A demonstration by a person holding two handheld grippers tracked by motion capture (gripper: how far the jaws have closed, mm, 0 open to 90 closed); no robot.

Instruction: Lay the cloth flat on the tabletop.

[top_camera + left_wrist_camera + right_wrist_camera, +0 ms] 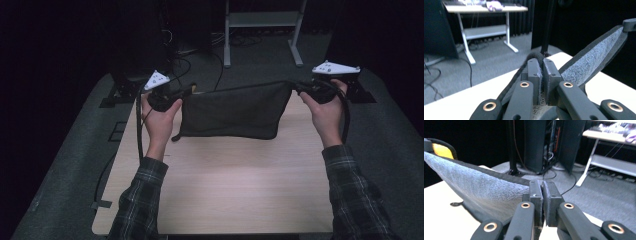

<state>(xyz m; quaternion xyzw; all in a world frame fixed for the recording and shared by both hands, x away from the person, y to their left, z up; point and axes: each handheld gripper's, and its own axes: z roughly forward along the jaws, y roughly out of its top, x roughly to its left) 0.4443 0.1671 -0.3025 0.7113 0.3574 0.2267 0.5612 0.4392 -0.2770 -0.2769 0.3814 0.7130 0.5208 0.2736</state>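
Observation:
A dark grey cloth (232,111) hangs stretched between both grippers above the light wooden table (225,185). Its lower edge rests on or just over the tabletop. My left gripper (187,92) is shut on the cloth's upper left corner, and in the left gripper view the jaws pinch the fuzzy fabric (594,60) at the left gripper (542,72). My right gripper (295,87) is shut on the upper right corner; the right gripper (542,195) clamps the cloth (481,187) there. A yellow patch (441,151) shows near the far corner.
Grey carpet surrounds the table. A white-legged desk (262,30) stands behind it, with cables (200,55) and dark equipment on the floor. Black cables trail from both grippers along the forearms in plaid sleeves.

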